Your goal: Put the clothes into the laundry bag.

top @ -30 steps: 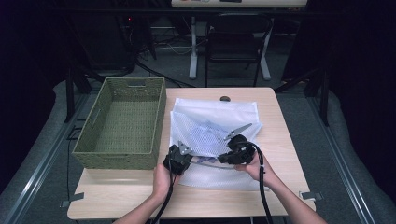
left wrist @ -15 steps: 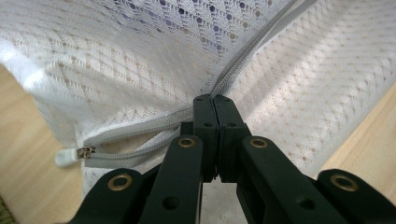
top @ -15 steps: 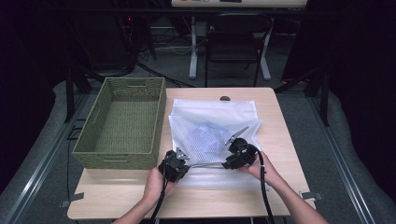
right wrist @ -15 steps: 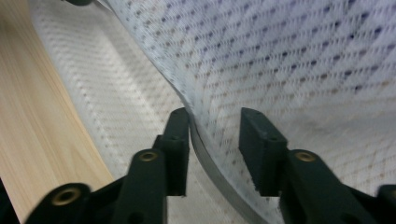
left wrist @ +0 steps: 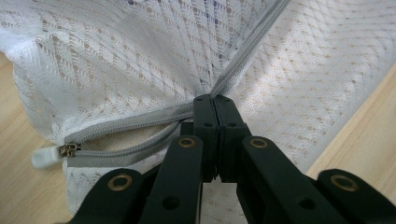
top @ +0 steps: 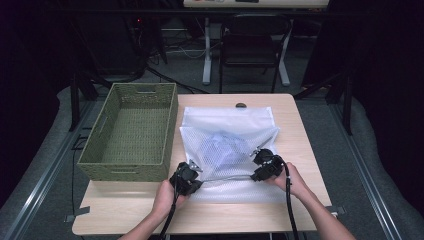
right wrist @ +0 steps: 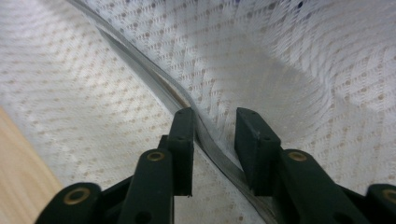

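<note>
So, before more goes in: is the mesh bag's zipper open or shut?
Open: the zipper on the mesh bag shows two separated tapes beside its slider.

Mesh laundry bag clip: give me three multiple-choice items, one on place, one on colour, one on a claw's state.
1. Where does the woven basket stand relative to the mesh laundry bag?
A. at its left
B. at its right
C. on top of it

2. What colour is the bag's zipper tape?
A. red
B. grey
C. black

3. How is the left claw set?
A. wide open above the bag
B. shut on the zipper edge
C. resting inside the basket

Answers: 1 A, the high view shows the basket at the bag's left; 2 B, the left gripper view shows grey tape; 3 B, its jaws meet on the zipper.
</note>
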Motion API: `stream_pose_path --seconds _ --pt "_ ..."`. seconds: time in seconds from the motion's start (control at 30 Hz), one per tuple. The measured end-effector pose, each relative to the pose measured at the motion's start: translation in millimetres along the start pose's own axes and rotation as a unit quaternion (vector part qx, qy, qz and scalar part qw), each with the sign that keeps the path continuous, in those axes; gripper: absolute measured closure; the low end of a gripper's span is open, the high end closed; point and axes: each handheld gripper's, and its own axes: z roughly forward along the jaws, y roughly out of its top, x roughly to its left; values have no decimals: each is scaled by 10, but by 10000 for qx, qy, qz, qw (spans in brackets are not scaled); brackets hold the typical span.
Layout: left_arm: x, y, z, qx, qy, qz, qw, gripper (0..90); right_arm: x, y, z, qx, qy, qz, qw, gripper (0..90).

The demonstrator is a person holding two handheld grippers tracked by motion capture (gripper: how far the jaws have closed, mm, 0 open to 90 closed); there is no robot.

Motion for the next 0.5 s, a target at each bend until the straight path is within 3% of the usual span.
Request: stream_pose_path --seconds 0.2,0.4,0.5 --pt "22 -7 10 -36 -4 -61 10000 892 5 -9 21 45 -52 -17 10000 744" --pt "20 -1 -5 -4 4 -65 10000 877 1 -10 3 138 8 -49 9999 715" --pt "14 10 -59 -83 -4 -75 9999 782 6 -22 -64 24 139 -35 9999 676"
